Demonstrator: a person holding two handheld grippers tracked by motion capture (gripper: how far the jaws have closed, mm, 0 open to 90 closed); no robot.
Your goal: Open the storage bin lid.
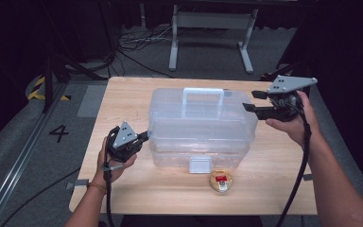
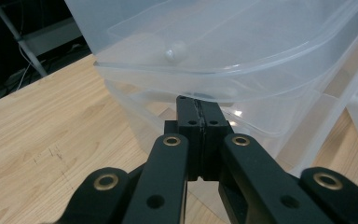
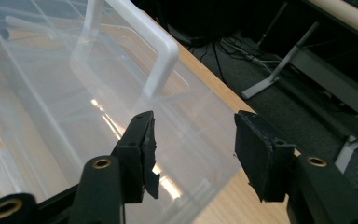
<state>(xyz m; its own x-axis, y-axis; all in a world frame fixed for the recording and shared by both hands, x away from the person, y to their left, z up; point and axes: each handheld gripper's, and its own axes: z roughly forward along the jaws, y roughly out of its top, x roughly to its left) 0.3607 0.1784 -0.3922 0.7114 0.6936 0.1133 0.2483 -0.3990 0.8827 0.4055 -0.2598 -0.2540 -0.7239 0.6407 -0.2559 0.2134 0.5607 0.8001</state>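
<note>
Your clear plastic box [image 1: 202,127] lies lengthwise along the desk's [image 1: 123,94] front edge, white handle [image 1: 203,94] up; your left gripper [image 1: 144,137] is closed empty against its end, your right gripper [image 1: 250,100] open, empty.

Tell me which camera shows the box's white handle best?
The high view: the handle stands whole on top of the clear box, seen from the front. The right gripper view catches the handle close up but cut off at the top edge. The left gripper view has the box's lower corner, without the handle.
</note>
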